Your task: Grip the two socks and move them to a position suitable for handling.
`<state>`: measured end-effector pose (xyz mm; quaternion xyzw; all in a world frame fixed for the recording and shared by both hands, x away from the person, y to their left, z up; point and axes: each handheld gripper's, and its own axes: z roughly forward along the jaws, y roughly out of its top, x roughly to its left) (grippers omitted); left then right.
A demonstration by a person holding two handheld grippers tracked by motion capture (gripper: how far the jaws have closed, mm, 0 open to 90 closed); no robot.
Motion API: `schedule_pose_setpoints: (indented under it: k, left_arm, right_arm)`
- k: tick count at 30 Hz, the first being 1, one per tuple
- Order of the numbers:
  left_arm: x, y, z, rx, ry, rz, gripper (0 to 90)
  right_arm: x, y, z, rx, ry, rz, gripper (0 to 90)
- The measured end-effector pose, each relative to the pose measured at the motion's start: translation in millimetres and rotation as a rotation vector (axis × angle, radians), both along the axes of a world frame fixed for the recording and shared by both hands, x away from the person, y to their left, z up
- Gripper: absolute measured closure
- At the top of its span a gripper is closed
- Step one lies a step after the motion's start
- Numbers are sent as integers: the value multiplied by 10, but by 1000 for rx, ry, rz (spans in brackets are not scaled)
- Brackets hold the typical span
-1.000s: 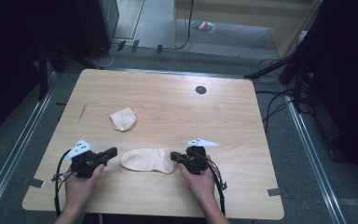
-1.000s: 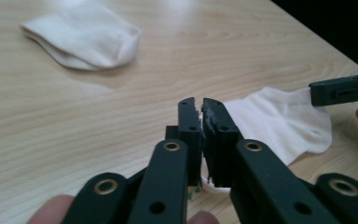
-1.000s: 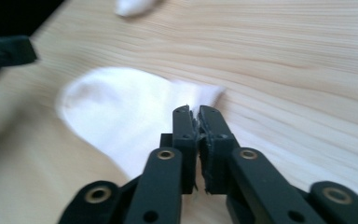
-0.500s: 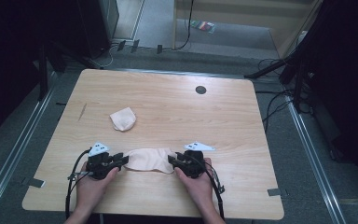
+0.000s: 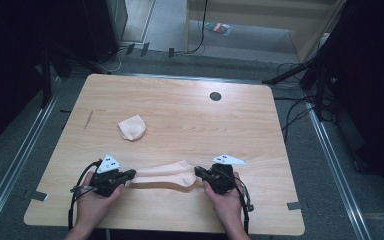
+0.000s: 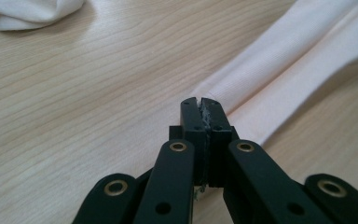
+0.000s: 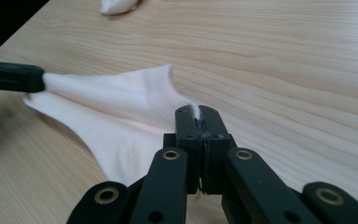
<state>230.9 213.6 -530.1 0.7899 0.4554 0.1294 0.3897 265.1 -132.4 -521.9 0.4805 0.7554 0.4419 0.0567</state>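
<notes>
A pale cream sock (image 5: 165, 173) is stretched above the near part of the wooden table (image 5: 180, 110) between my two grippers. My left gripper (image 5: 130, 175) holds its left end; its jaws have just closed and pinch the ribbed cloth (image 6: 270, 79) at the tips (image 6: 200, 105). My right gripper (image 5: 198, 172) has just closed too, shut on the sock's other end (image 7: 116, 107), with a tuft of cloth showing between its tips (image 7: 196, 112). The left gripper (image 7: 14, 77) shows far off in the right gripper view. A second, folded sock (image 5: 132, 127) lies left of the table's middle.
A dark round hole (image 5: 215, 96) sits near the table's far edge. Cables run over the floor at the right (image 5: 300, 110), and metal rails (image 5: 10, 165) flank the table. The folded sock (image 6: 28, 11) lies beyond the left gripper.
Both grippers have shut on the sock's ends. The right hand has drawn away to the right, and the sock has gone from a short oval to a long taut strip.
</notes>
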Motion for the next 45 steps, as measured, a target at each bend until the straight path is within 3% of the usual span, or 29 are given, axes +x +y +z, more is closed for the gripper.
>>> schedule_pose_setpoints:
  k: [3, 5, 7, 8, 10, 13, 16, 20, 22, 24, 27, 31, 36, 40, 41, 42, 43, 44, 45]
  left_arm:
    - [-9, 16, -25, -91, 49, -49, 900]
    - [-27, -56, -70, -53, 26, -51, 896]
    - [-18, -107, -128, -61, 40, -71, 861]
    - [-18, -116, -142, -58, 32, -69, 702]
    - [-13, -115, -153, -89, 43, -90, 509]
    - [46, -45, -117, -159, 12, -40, 415]
    - [192, 49, -75, -178, -20, 29, 402]
    - [477, 192, 7, -166, -65, 145, 389]
    - [617, 247, 45, -150, -123, 198, 373]
    - [751, 296, 72, -137, -184, 245, 372]
    - [956, 342, 64, -119, -209, 294, 375]
    - [1196, 367, -31, -64, -176, 331, 382]
    - [1338, 331, -155, -36, -146, 301, 402]
    - [1403, 274, -195, 10, -74, 282, 425]
    - [1418, 241, -197, 44, -64, 272, 467]
    - [1418, 241, -197, 44, -64, 272, 516]
    - [1420, 220, -196, 67, -72, 281, 630]
    - [1421, 219, -193, 65, -72, 280, 630]
    - [1426, 227, -184, 43, -50, 277, 726]
  right_arm:
    - [-27, -130, 0, -7, 21, -11, 892]
    - [-46, -137, -54, 5, 10, 23, 883]
    - [-79, -89, -75, 2, -13, 47, 778]
    - [-87, -55, -73, -20, -37, 37, 597]
    - [-86, -51, -61, -4, -42, 35, 458]
    - [-94, -100, -15, 11, -66, 9, 359]
    - [-78, -220, 19, 4, -104, -42, 341]
    - [-17, -410, -11, 6, -100, -104, 345]
    - [7, -481, -30, 16, -101, -130, 348]
    - [15, -511, -39, 9, -115, -148, 350]
    - [21, -535, -47, 19, -125, -157, 341]
    - [20, -545, -73, 10, -126, -158, 326]
    - [29, -550, -92, 17, -119, -160, 326]
    - [46, -540, -105, 17, -110, -160, 326]
    - [54, -529, -111, 13, -109, -157, 327]
    - [54, -529, -111, 13, -109, -157, 327]
    - [63, -515, -118, 10, -106, -154, 329]
    - [63, -515, -118, 10, -106, -154, 329]
    - [65, -508, -120, 8, -104, -156, 330]
